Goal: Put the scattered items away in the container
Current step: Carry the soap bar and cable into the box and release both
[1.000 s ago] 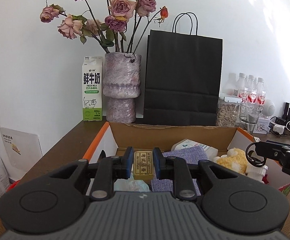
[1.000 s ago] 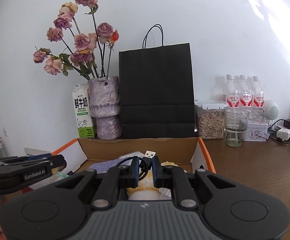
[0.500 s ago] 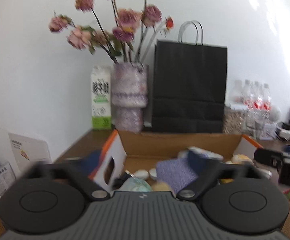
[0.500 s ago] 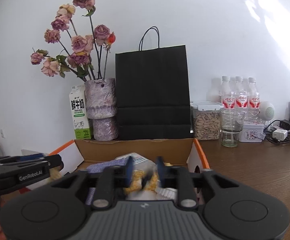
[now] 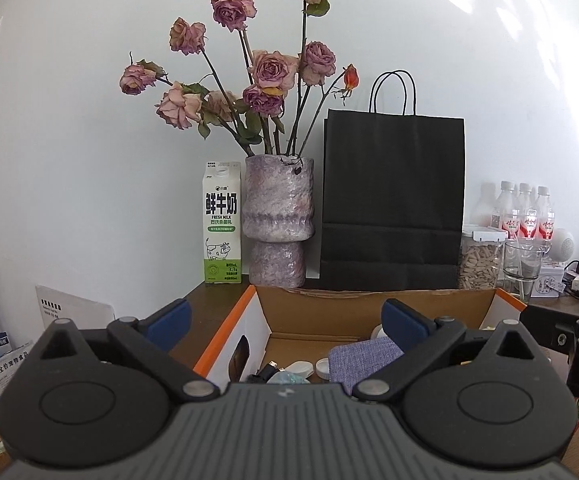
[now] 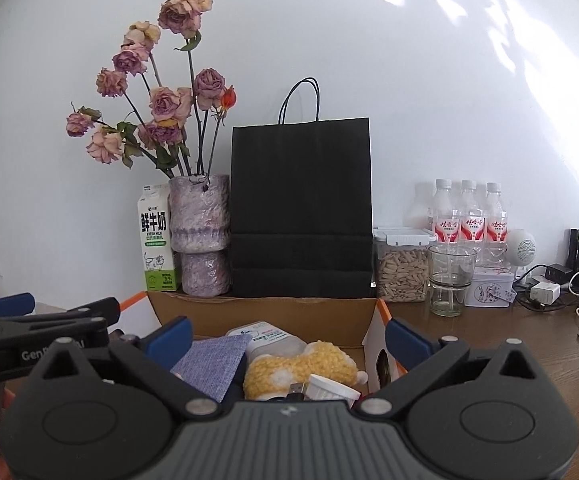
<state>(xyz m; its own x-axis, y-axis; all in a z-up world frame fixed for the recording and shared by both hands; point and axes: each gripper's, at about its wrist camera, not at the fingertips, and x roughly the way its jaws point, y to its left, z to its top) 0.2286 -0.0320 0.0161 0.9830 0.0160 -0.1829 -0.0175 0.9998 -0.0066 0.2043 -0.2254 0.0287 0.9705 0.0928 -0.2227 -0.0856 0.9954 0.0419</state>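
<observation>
The open brown cardboard box with orange-edged flaps [image 5: 373, 308] stands on the dark wooden table [image 6: 529, 344], near both cameras, and each gripper's grey body cuts off its near part. Inside it, only parts of things show: a blue-grey woven fabric pouch [image 5: 363, 362], a yellow and white crocheted toy [image 6: 301, 368], a white squeeze pack with printed label [image 6: 267, 338], a white ribbed cap [image 6: 331, 388] and a metal USB plug [image 6: 295, 389]. In the left wrist view some small white round pieces and a dark item lie low in the box, too hidden to name.

The left gripper [image 5: 285, 318] stands wide, with nothing between its blue pads. The right gripper [image 6: 287, 338] has just been opening and is also wide, holding nothing; its pads hang apart above the box contents. Each gripper shows at the edge of the other's view, mostly cut off.

Far behind the box, just beside its far wall, stand 1 green and white milk carton [image 5: 222, 222], a mottled purple vase of dried roses [image 5: 278, 218] and a black paper bag with cord handles [image 6: 300, 212]. To the right the table is open as far as a clear jar of seeds [image 6: 401, 266], a glass tumbler [image 6: 449, 280], 3 bottles [image 6: 469, 216] and tangled cables [image 6: 569, 292].
</observation>
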